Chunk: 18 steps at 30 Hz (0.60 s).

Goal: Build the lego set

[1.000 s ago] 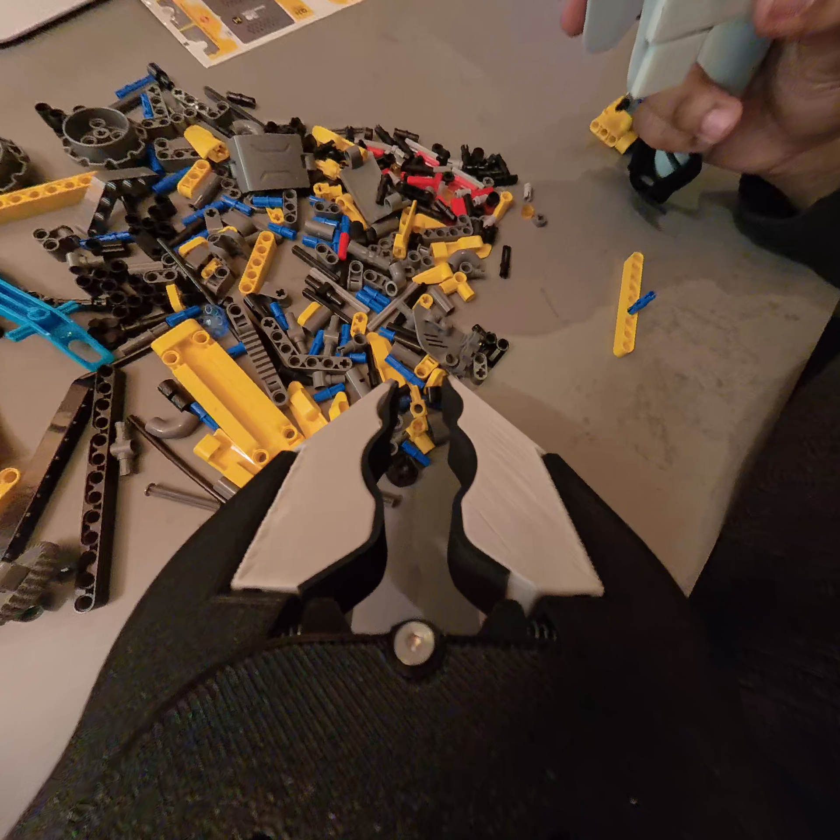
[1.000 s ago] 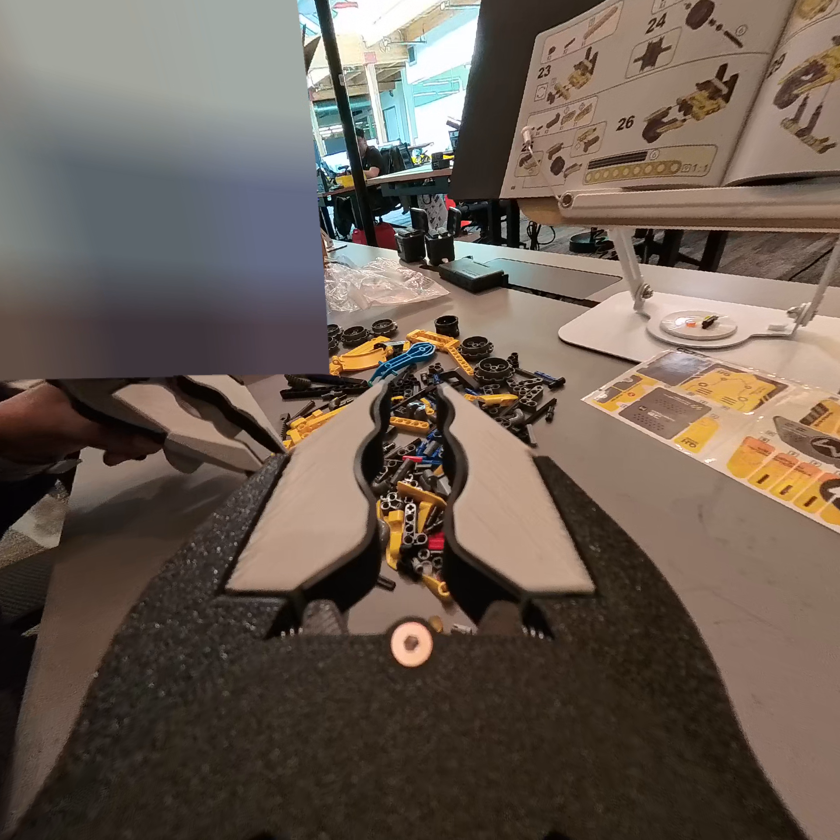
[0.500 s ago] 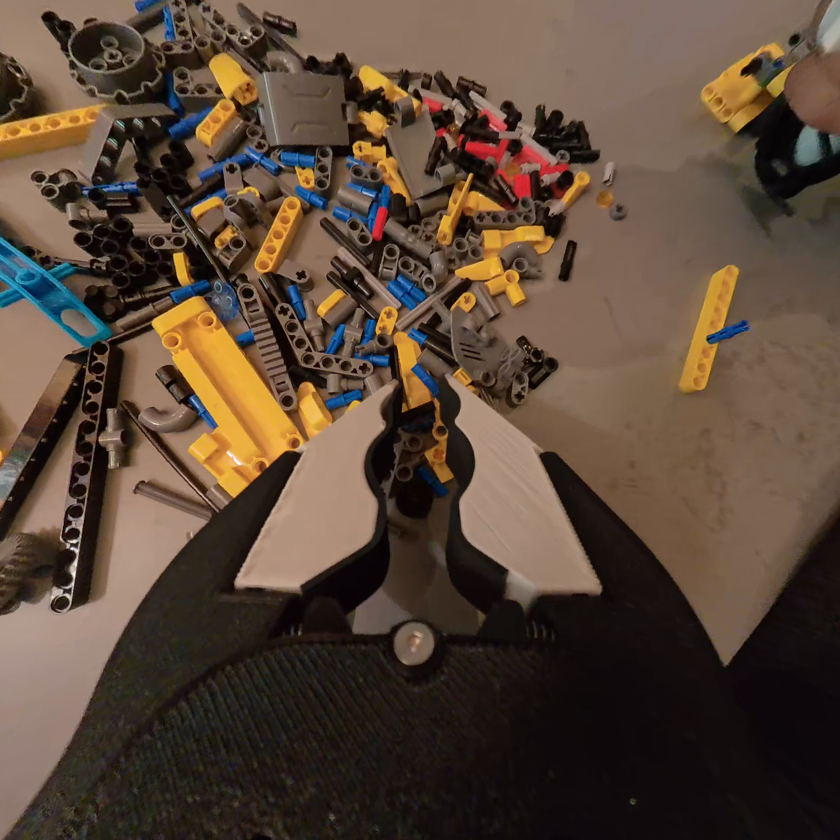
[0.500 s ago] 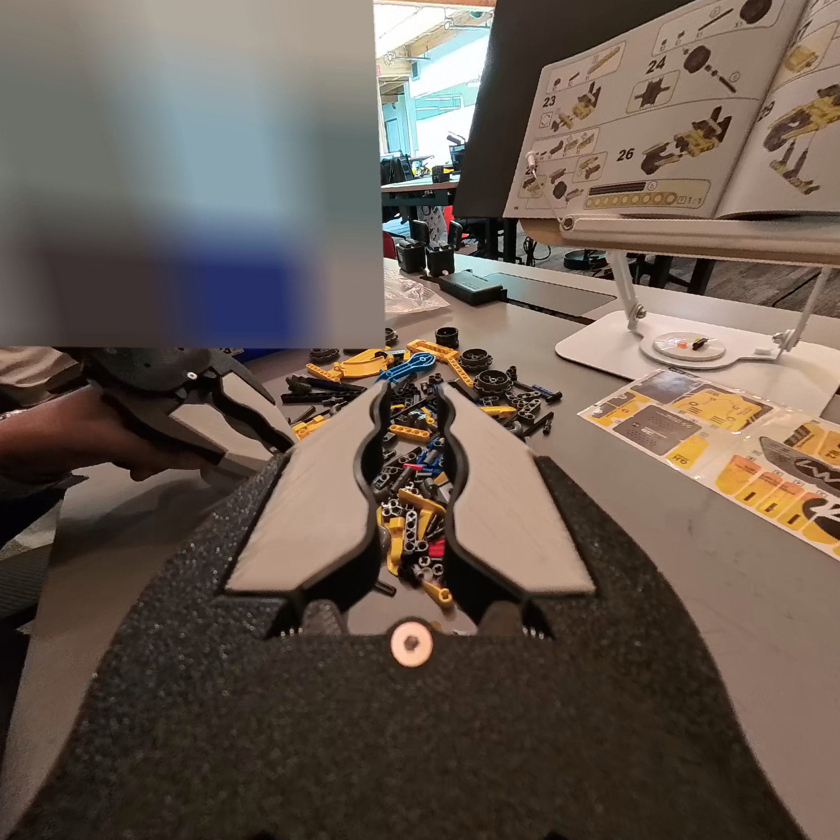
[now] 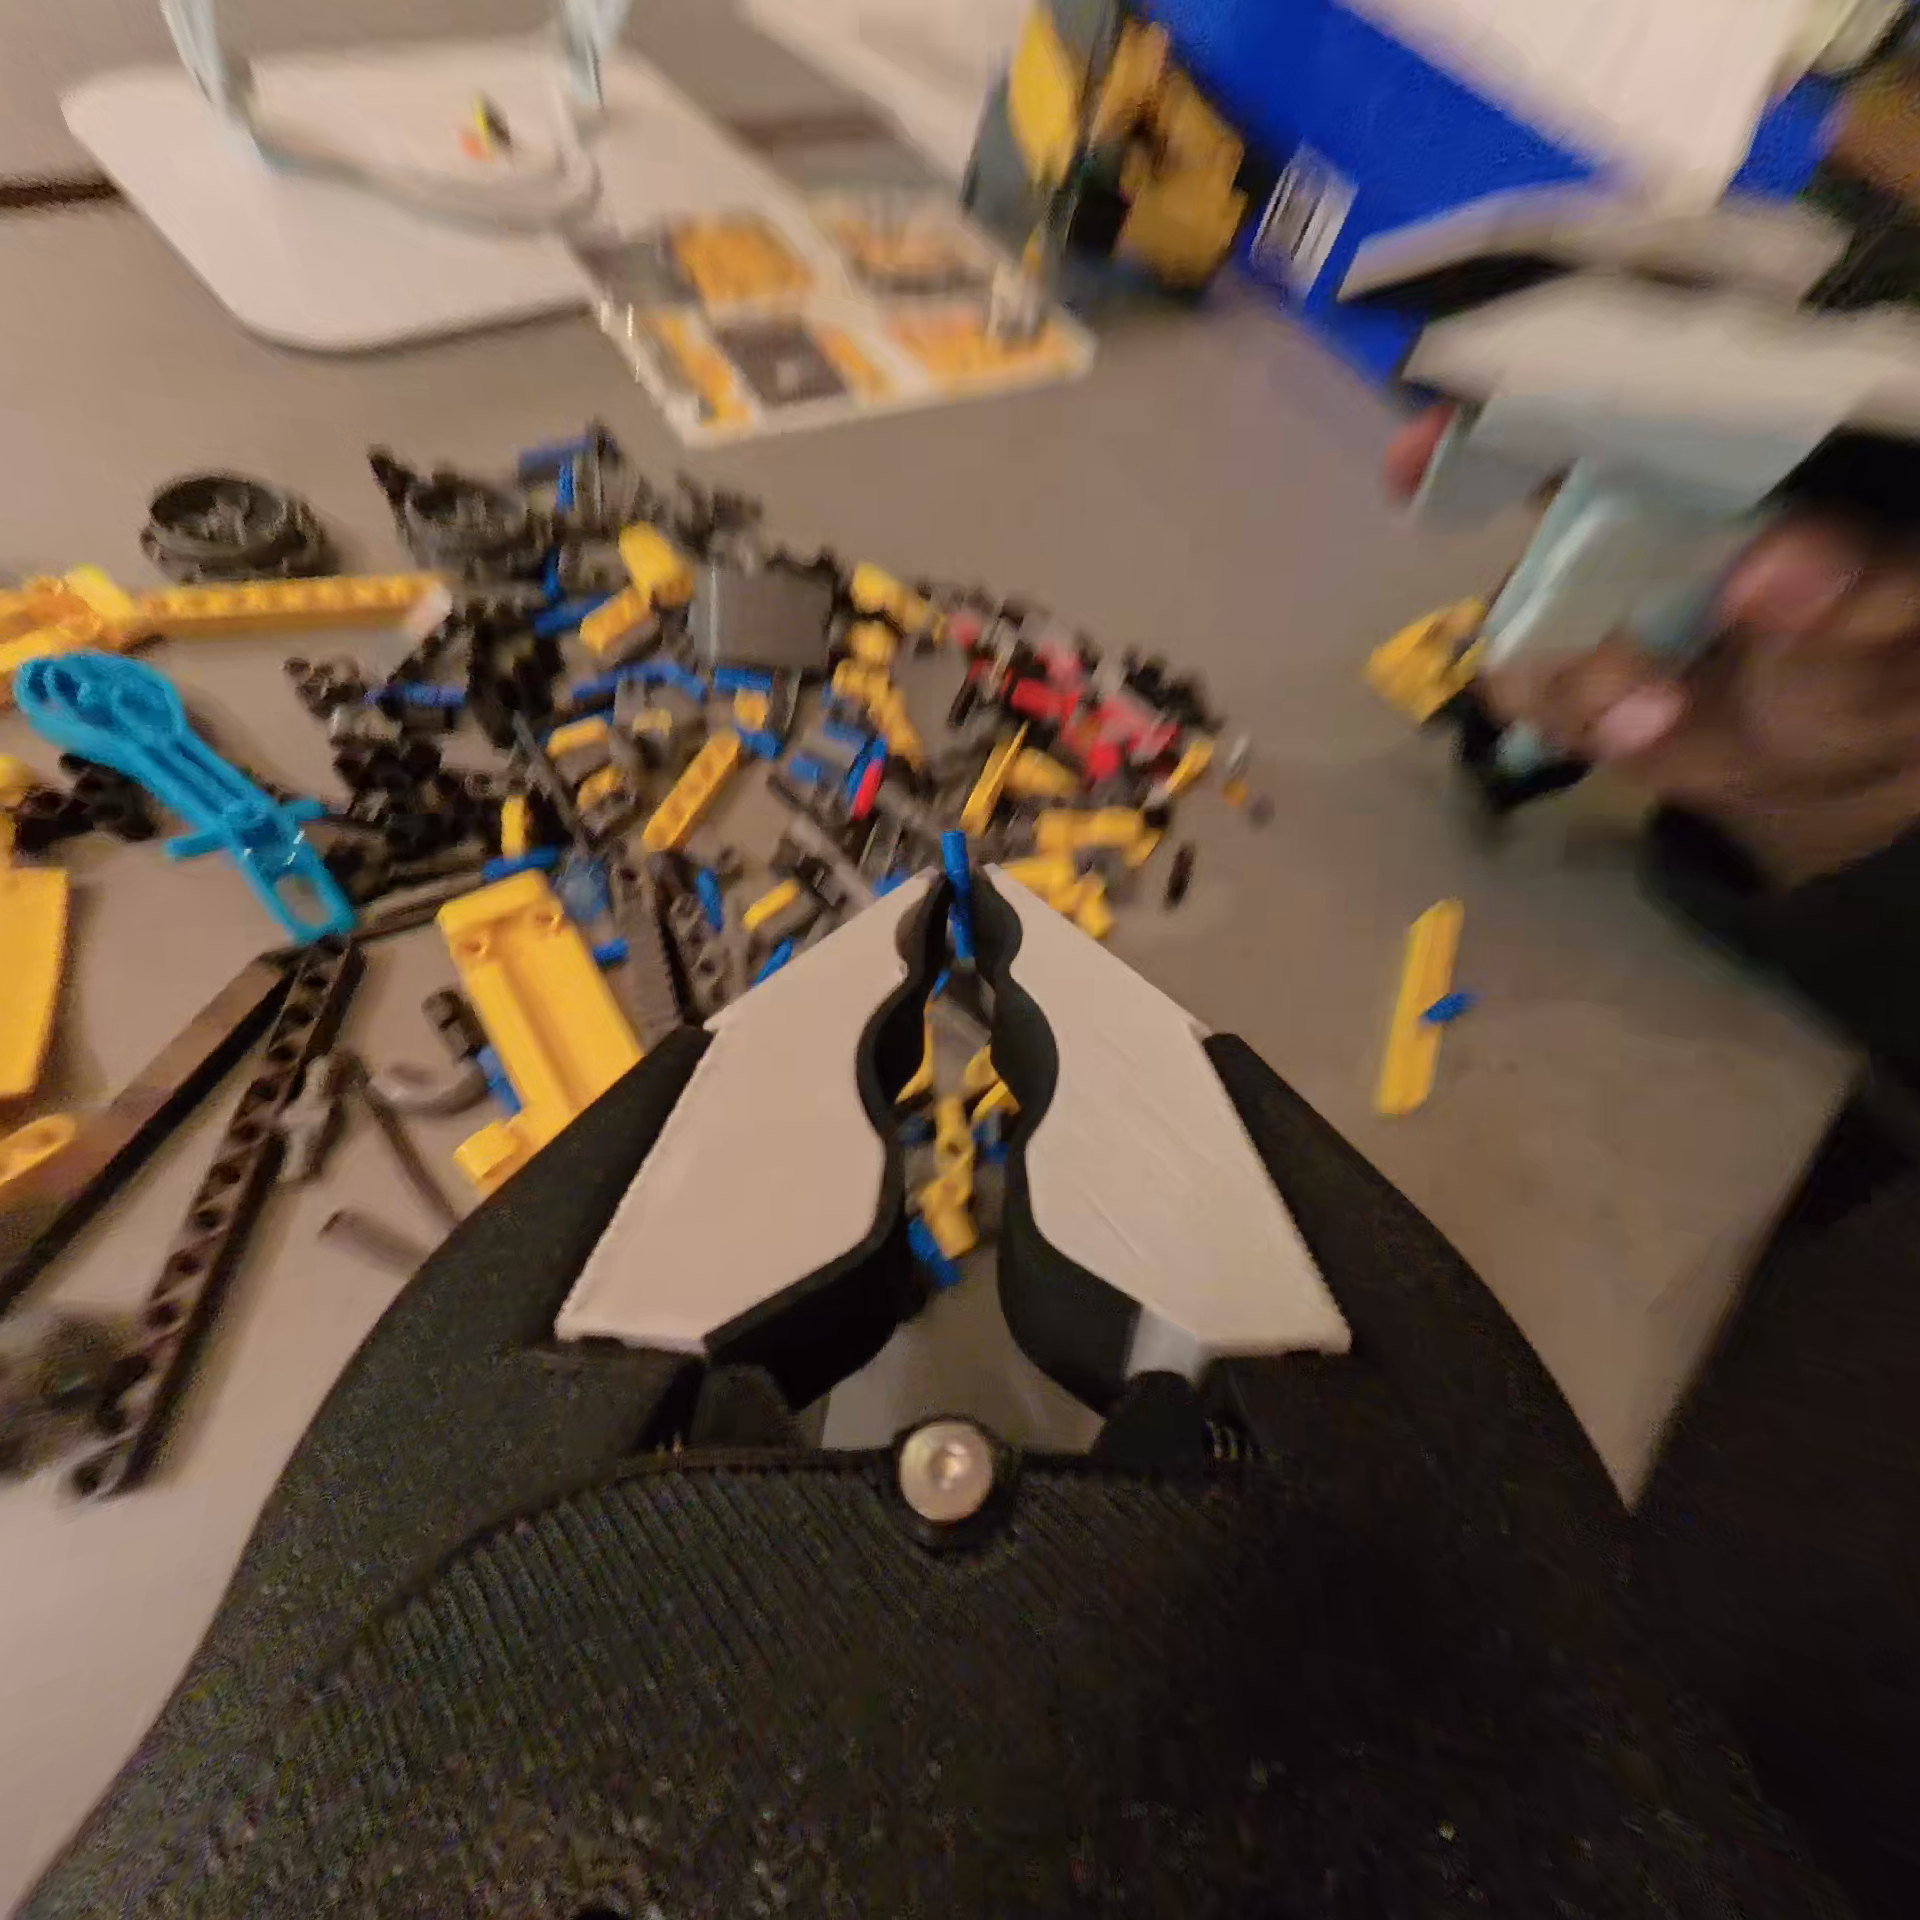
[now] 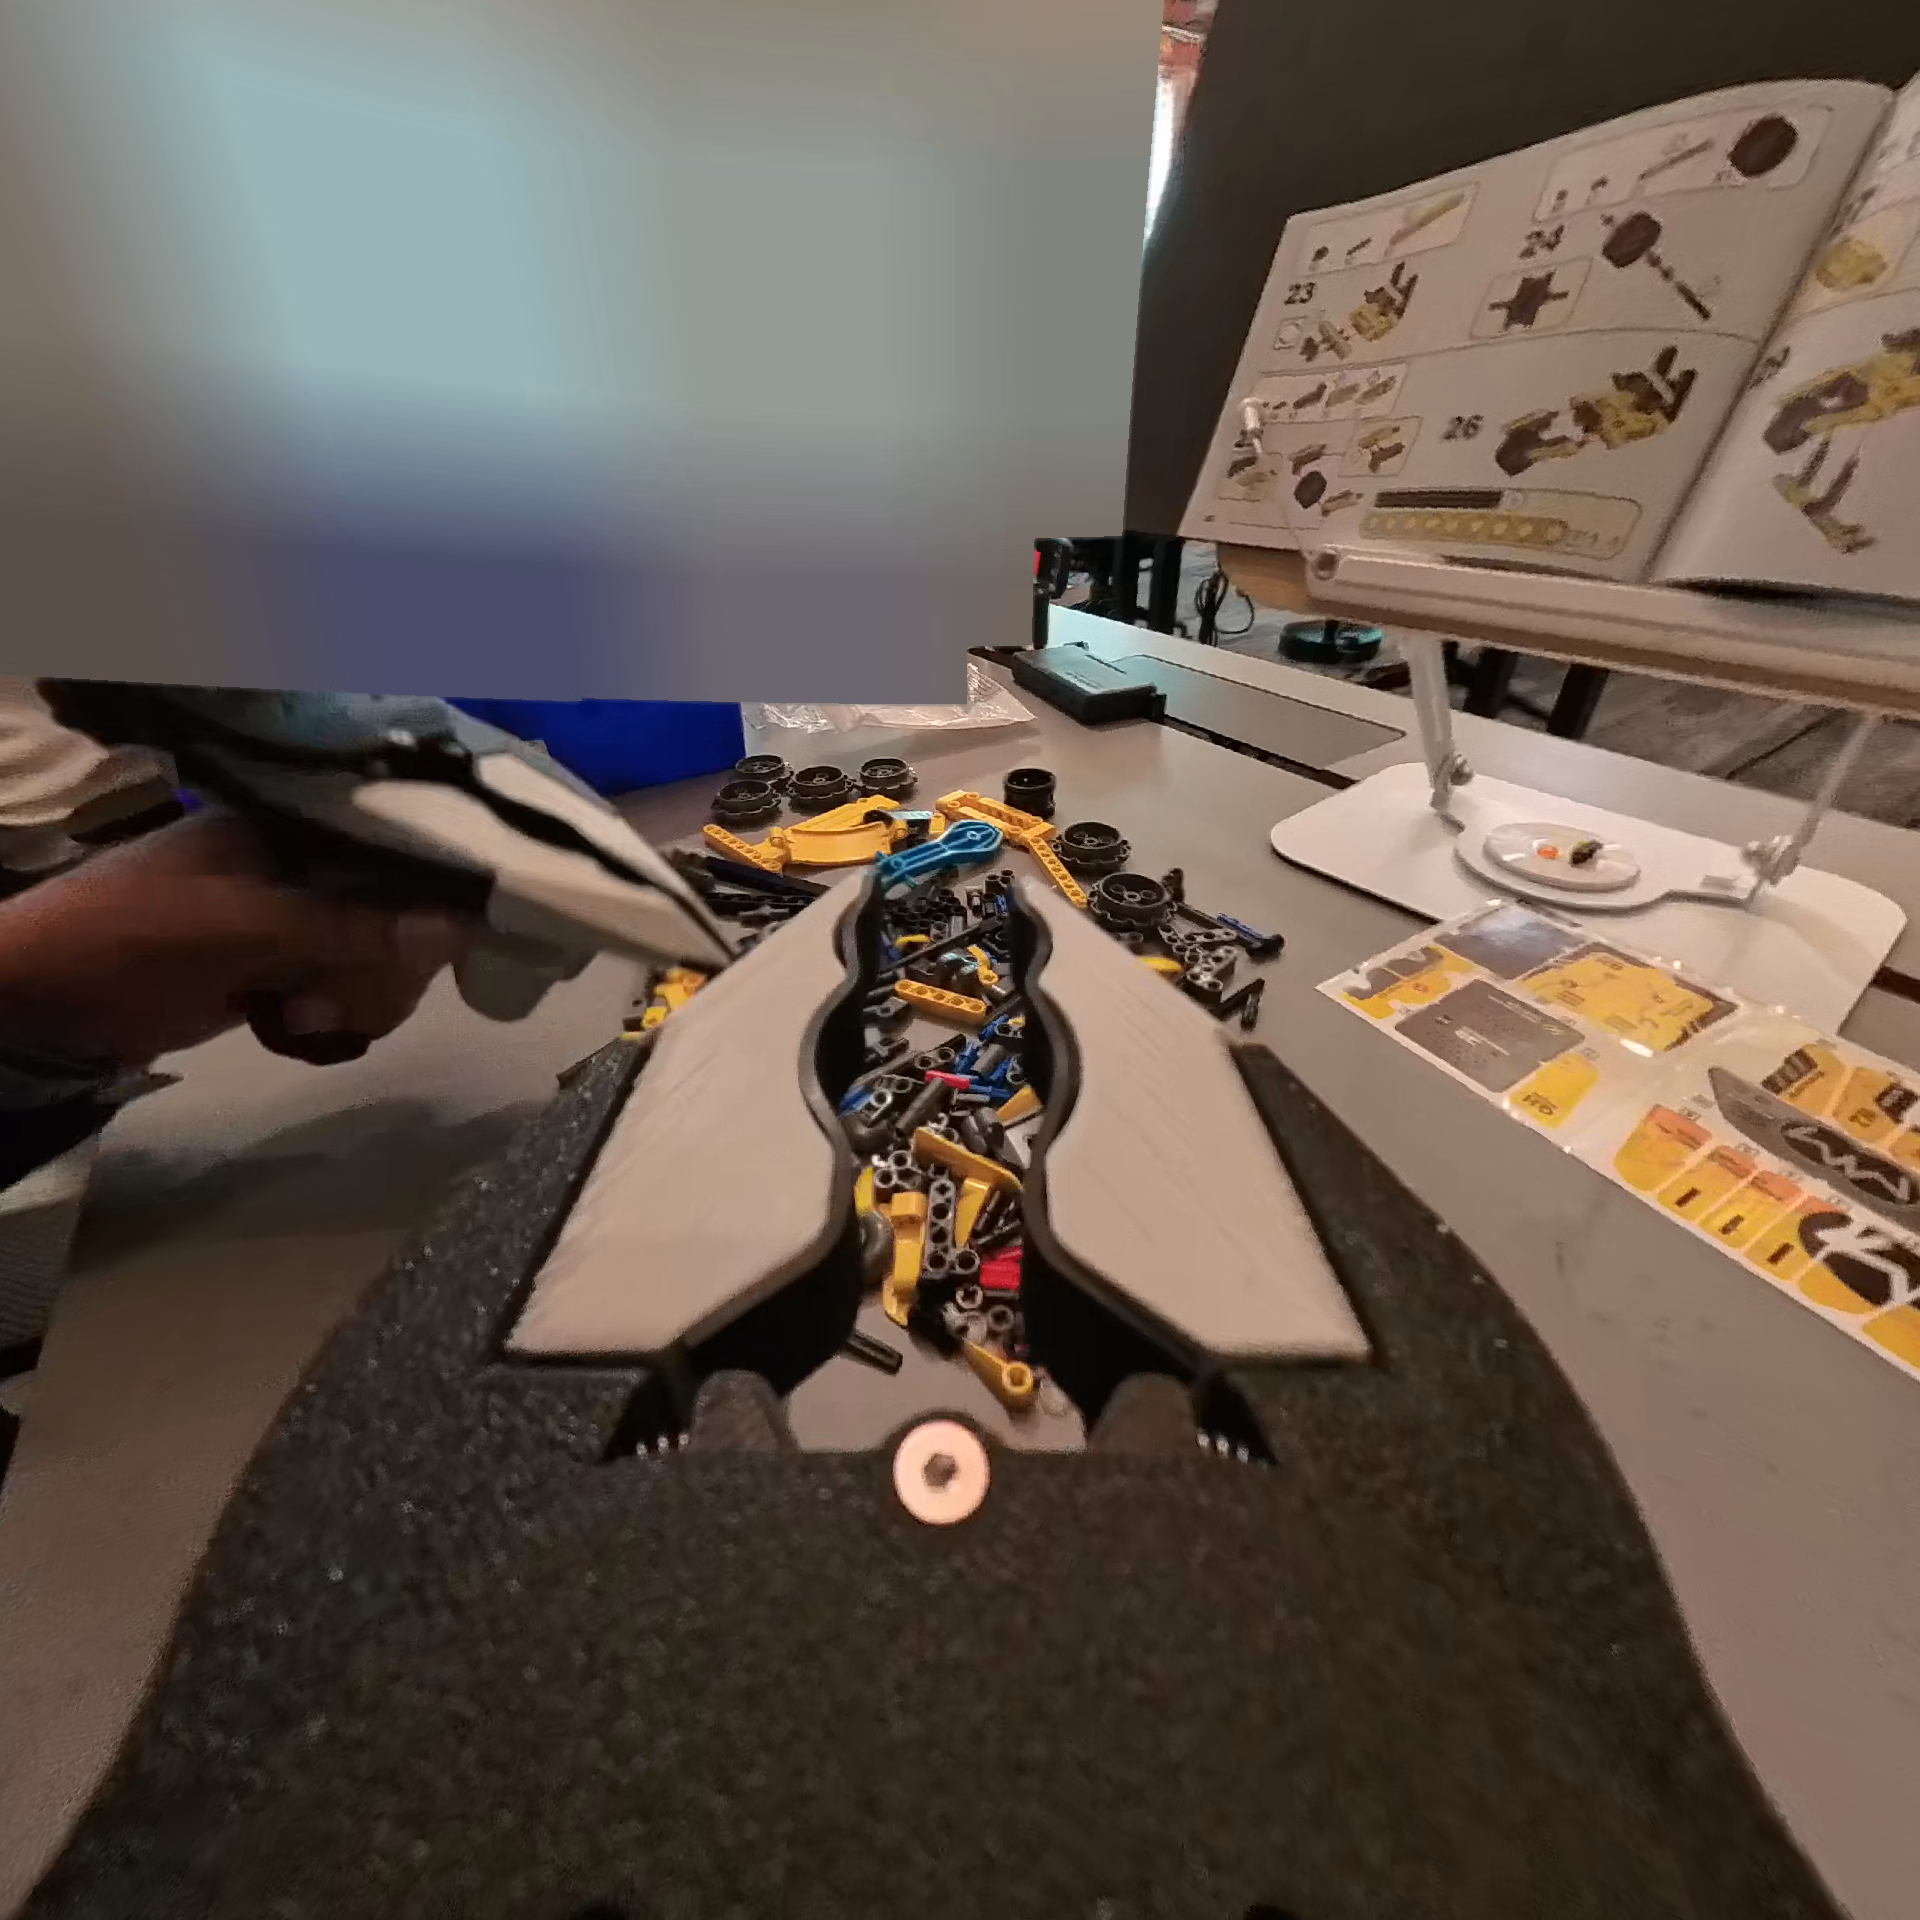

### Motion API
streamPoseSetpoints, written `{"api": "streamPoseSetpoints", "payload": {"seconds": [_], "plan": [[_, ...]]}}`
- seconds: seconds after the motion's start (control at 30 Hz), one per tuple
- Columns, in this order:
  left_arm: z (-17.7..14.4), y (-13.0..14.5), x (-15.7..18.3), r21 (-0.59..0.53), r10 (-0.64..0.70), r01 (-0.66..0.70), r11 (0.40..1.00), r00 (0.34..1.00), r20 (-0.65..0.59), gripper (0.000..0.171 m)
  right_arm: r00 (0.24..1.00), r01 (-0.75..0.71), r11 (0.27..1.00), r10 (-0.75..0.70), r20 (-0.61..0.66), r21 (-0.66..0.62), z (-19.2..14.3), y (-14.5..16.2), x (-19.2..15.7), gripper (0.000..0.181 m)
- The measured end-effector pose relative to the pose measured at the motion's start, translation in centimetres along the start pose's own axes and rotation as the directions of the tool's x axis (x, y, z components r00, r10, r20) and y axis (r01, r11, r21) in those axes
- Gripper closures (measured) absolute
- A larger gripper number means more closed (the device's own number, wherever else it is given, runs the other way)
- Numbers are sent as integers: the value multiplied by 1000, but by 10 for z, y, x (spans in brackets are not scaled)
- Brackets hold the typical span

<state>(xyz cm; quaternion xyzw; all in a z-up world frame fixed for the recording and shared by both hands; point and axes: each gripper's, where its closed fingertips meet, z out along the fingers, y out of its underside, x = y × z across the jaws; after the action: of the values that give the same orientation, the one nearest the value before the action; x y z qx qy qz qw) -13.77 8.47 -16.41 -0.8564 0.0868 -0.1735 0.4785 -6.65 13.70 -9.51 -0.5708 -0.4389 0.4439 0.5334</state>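
Two grippers | L gripper point(image 5: 957, 896) pinching blue pin point(image 5: 955, 883) over parts pile point(image 5: 727, 748) | R gripper point(image 6: 943, 894) jaws apart, empty | bare table point(image 5: 1299, 1039) twd near edge, lone yellow beam point(image 5: 1418, 1003)

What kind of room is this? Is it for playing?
Probably a shared workshop or office. On a grey table lie a pile of toy building pieces and an open instruction booklet on a stand; more desks and cables show behind.

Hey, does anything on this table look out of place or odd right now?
One yellow beam with a blue pin through it lies alone, apart from the pile of building pieces. Otherwise nothing stands out.
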Motion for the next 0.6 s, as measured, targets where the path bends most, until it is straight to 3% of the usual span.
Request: {"api": "streamPoseSetpoints", "payload": {"seconds": [0.07, 0.1, 0.17, 0.23, 0.4, 0.6], "plan": [[-11, -31, 14, 194, -144, 173, 966, 977, -155, 171, 995, 97, 995, -97, -8, 1, 2, 0, -9, 150], [-18, -47, 23, 269, -224, 302, 915, 932, -284, 171, 985, 172, 985, -172, -33, 1, 3, 0, -13, 143], [-29, -68, 34, 298, -348, 552, 779, 775, -527, 171, 932, 352, 936, -350, -96, 9, 5, -4, -25, 134], [-29, -75, 43, 252, -395, 676, 693, 648, -651, 171, 862, 495, 868, -487, -144, 28, 5, -10, -41, 135], [-27, -84, 71, 187, -390, 741, 645, 530, -753, 171, 797, 585, 809, -558, -232, 59, 3, -24, -56, 142], [-31, -88, 88, 177, -364, 755, 632, 491, -791, 171, 818, 562, 817, -528, -227, 127, -7, -36, -63, 174]]}}
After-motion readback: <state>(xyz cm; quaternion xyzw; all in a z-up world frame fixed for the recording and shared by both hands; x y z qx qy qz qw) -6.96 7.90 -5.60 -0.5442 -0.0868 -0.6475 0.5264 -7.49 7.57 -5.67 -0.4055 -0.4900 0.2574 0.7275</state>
